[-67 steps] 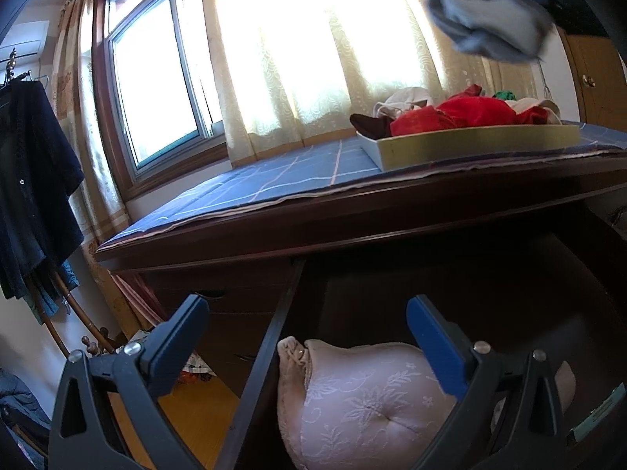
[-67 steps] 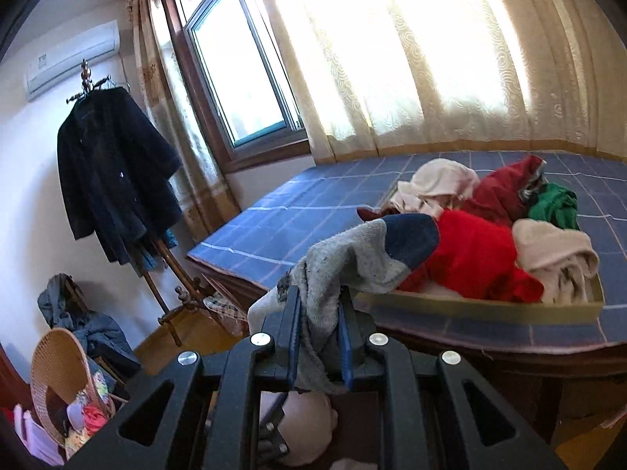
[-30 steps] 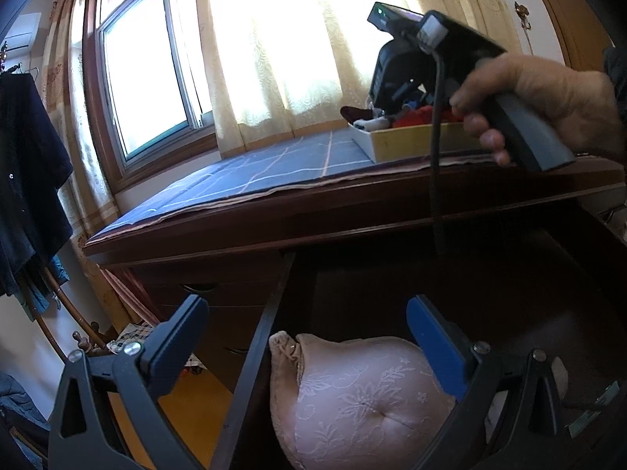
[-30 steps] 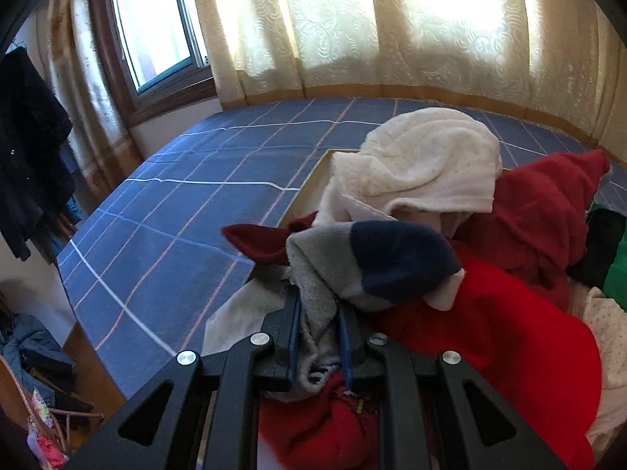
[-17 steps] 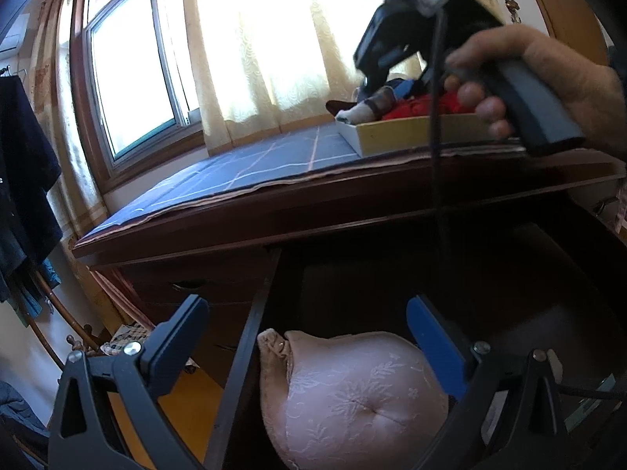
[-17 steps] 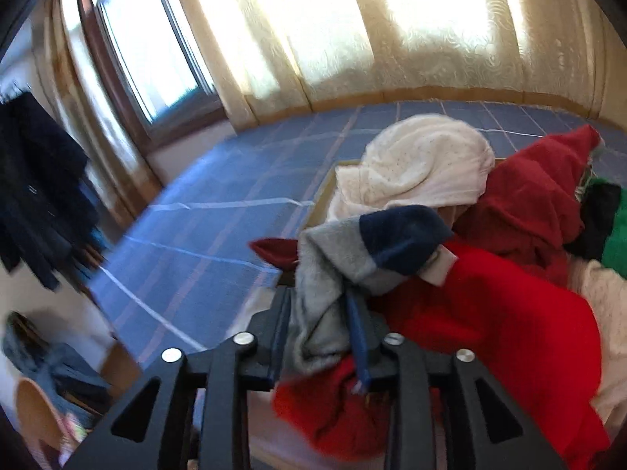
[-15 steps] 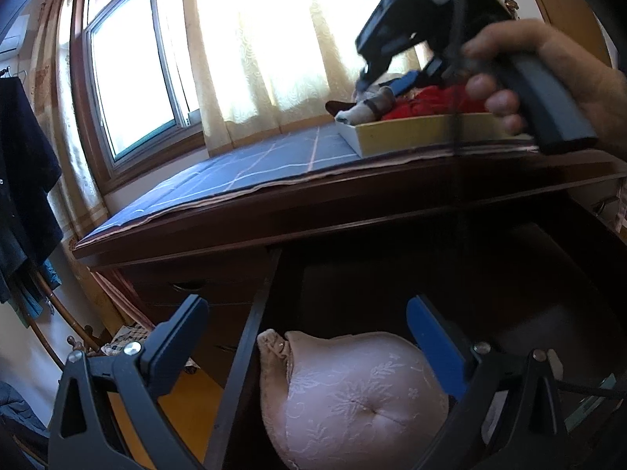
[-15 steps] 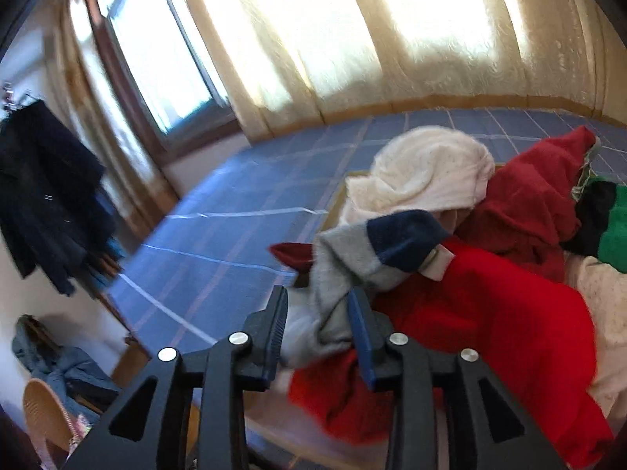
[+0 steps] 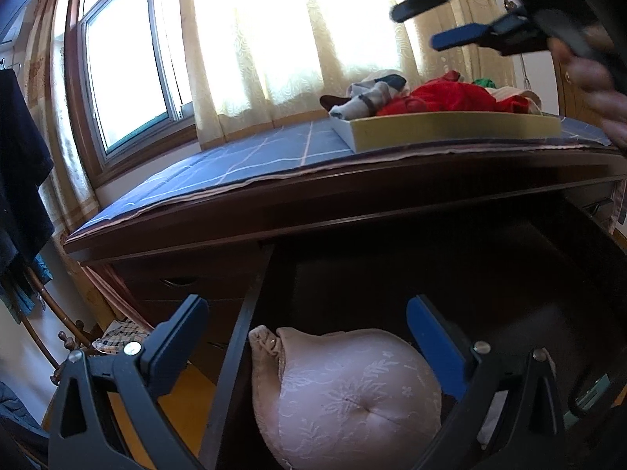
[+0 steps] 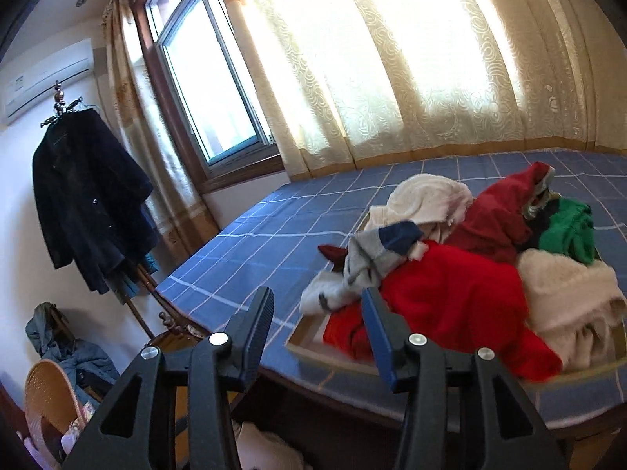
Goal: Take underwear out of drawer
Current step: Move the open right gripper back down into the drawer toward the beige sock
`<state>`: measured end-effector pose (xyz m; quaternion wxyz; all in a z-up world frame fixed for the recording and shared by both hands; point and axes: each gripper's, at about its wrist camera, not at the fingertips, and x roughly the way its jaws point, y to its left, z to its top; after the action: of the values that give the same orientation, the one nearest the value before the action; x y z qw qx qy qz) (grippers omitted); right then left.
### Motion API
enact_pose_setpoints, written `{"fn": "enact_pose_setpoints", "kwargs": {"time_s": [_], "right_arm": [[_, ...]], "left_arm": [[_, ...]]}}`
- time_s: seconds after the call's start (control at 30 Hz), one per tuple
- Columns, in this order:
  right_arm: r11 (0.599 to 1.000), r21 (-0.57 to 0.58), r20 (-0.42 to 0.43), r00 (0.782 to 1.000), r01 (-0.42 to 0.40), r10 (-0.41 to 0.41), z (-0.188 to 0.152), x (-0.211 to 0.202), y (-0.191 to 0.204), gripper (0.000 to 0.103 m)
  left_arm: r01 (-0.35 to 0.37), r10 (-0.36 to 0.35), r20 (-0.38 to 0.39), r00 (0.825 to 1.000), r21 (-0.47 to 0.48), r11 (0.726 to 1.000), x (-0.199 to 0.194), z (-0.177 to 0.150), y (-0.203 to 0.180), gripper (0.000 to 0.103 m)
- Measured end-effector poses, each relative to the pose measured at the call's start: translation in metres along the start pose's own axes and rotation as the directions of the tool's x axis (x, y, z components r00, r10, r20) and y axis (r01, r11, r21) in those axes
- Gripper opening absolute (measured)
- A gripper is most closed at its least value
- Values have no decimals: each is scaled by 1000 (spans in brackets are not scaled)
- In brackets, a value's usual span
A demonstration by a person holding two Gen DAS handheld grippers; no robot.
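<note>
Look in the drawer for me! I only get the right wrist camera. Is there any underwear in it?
Observer: Yes. A pink lace bra lies in the front left corner.
Operator: Is the other gripper holding it?
Observer: No. The left gripper is open, with its fingers spread wide. The bra shows between them, but they are not pressing on it.
Operator: Is the drawer pulled out enough?
Observer: The drawer is well out from under the dresser top. Behind the bra I see only dark wood.
</note>
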<state>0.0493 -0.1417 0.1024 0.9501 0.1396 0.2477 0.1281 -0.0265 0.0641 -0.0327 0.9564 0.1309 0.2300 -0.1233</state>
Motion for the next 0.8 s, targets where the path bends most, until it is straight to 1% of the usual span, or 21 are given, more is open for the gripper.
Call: {"fn": "enact_pose_setpoints", "kwargs": {"time_s": [0.13, 0.27, 0.3, 0.37, 0.5, 0.63, 0.73, 0.8], "right_arm": [[1000, -4, -11, 1000, -1, 1, -22, -20, -2, 50], [998, -40, -34, 998, 43, -44, -58, -35, -1, 50], [999, -32, -38, 998, 44, -45, -65, -38, -3, 50], [999, 17, -49, 998, 36, -35, -82, -43, -11, 50], [991, 130, -106, 994, 33, -19, -111, -45, -33, 50], [981, 181, -178, 983, 72, -39, -141, -41, -48, 50], [975, 205, -230, 973, 83, -34, -164, -37, -52, 50], [973, 214, -258, 966, 89, -31, -177, -34, -54, 50]], "left_arm": [[17, -18, -19, 1000, -22, 1000, 4, 2, 5, 103], [18, -20, -26, 999, -43, 999, 5, 3, 7, 103], [16, -17, -25, 1000, -44, 999, 5, 3, 7, 103], [13, -14, -27, 1000, -44, 999, 5, 3, 6, 103], [29, -31, -39, 999, -60, 998, 7, 4, 8, 103], [25, -27, -40, 999, -62, 998, 7, 4, 8, 103], [11, -12, -38, 999, -47, 999, 7, 4, 5, 103], [16, -19, -45, 999, -60, 998, 7, 4, 7, 103]]}}
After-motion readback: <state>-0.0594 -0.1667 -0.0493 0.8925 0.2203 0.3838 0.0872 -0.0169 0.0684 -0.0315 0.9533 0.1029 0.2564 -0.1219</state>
